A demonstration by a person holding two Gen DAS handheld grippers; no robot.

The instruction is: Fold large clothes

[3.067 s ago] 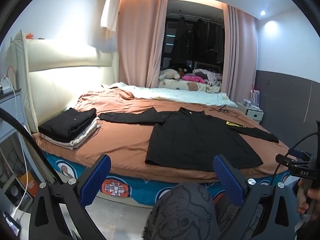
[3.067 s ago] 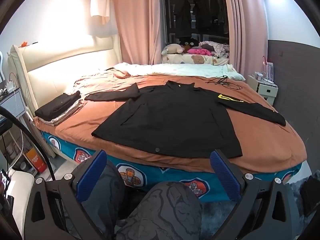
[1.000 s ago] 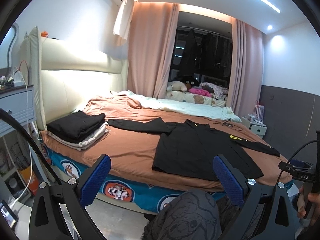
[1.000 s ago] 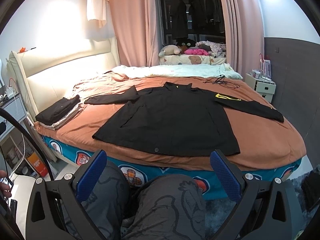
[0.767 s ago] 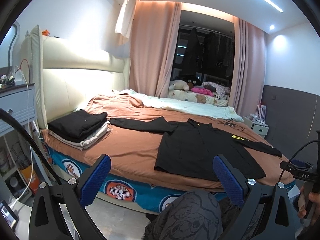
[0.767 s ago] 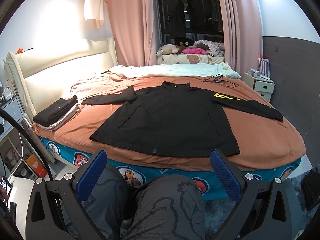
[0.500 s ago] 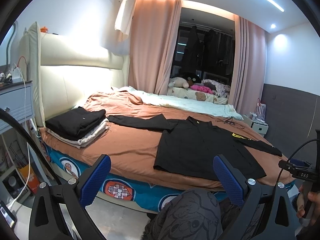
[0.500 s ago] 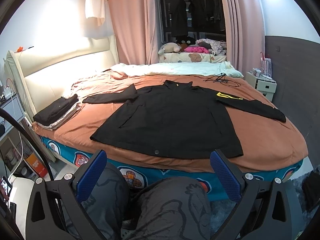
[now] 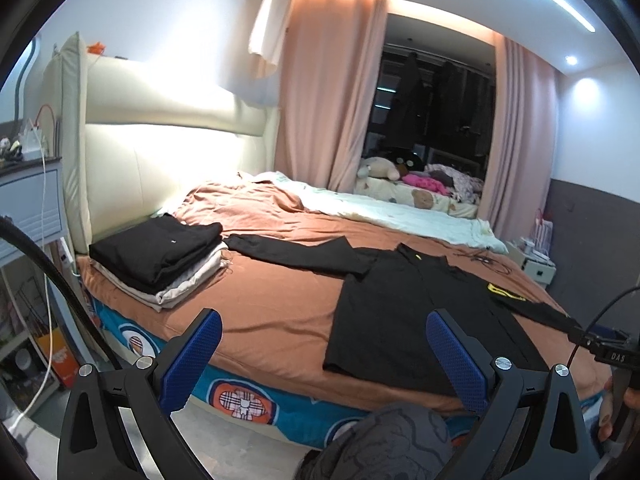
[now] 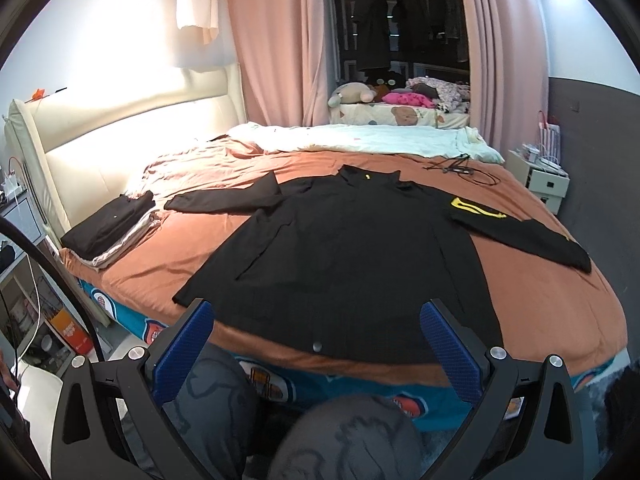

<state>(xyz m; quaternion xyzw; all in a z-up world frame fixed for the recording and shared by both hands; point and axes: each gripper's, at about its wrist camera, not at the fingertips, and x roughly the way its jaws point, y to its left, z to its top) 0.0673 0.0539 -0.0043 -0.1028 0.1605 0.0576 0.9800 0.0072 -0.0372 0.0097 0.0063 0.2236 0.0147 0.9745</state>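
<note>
A large black long-sleeved garment [image 10: 352,248] lies flat on the brown bedsheet [image 10: 540,292], sleeves spread to both sides, collar toward the far side, a yellow patch [image 10: 476,207] on its right sleeve. In the left wrist view the same garment [image 9: 408,316] lies right of centre. My left gripper [image 9: 324,354] is open and empty, held short of the bed's near edge. My right gripper [image 10: 316,346] is open and empty too, just in front of the garment's hem. The person's patterned grey knees [image 10: 348,436] show below both grippers.
A stack of folded clothes [image 9: 160,254] sits at the bed's left corner by the cream headboard [image 9: 168,168]. A pale blanket [image 10: 360,140] and a black cable [image 10: 468,172] lie on the far side. Nightstands stand at left [image 9: 28,204] and right [image 10: 538,180].
Both grippers have moved closer to the bed, so the garment and folded stack look larger. Both stay open and empty. The garment has not moved.
</note>
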